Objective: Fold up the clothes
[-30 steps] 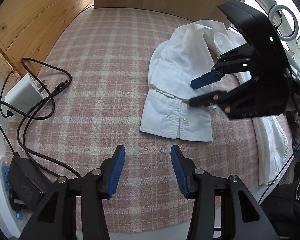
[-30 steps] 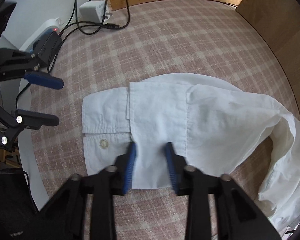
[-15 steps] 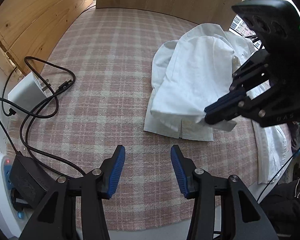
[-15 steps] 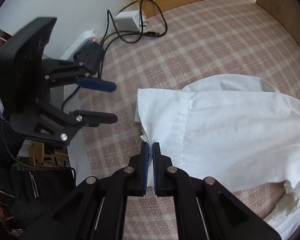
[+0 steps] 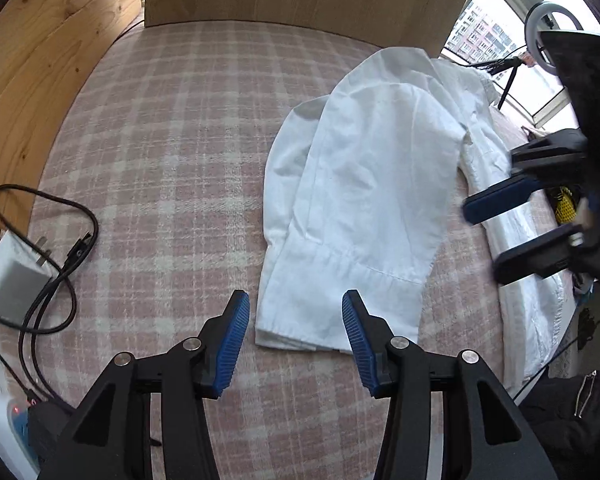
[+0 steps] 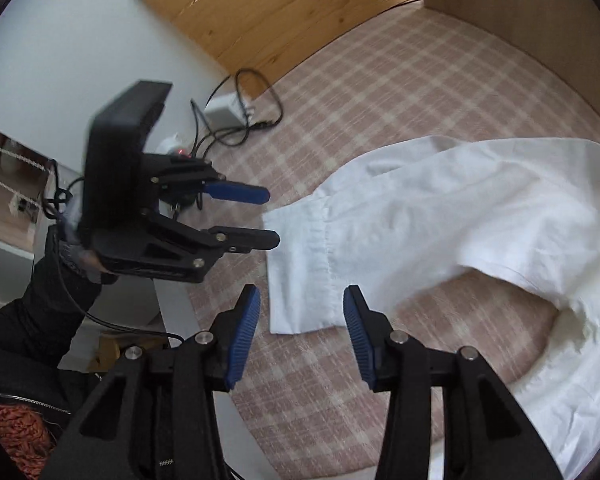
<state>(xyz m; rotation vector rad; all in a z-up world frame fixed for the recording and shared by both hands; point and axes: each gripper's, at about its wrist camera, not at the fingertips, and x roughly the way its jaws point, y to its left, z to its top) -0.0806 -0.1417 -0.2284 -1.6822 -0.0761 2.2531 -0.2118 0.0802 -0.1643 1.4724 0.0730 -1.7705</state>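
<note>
Scene: I look down on a pink checked surface [image 5: 172,168] with a white shirt [image 5: 364,200] spread on it, wooden panels behind.

Shirt: it lies flat on my right half of the surface. One sleeve is folded across the body, and its cuff end [image 5: 332,320] points back toward me.

Long axis: the folded sleeve runs from the cuff near me up and away toward the far panel. The rest of the shirt trails off to the right edge.

Left tool [image 5: 296,340]: jaws about half apart, nothing between them. The cuff sits just ahead of its tips, apart from the pads.

Right tool [image 6: 300,336]: jaws opening as I watch, and no cloth is pinched. In its own view the cuff [image 6: 300,280] lies just beyond the tips; in the left view it hangs to the right of the sleeve [image 5: 500,232], above the shirt's far side.

Nearer hand: I judge both tools sit close to the cuff; the left one is lined up squarely behind it.

Next move, my guess: another fold, starting from the cuff end or the loose right side.

Clutter: a white charger [image 5: 12,284] and black cable [image 5: 60,240] lie at the left edge, well apart from the shirt.
</note>
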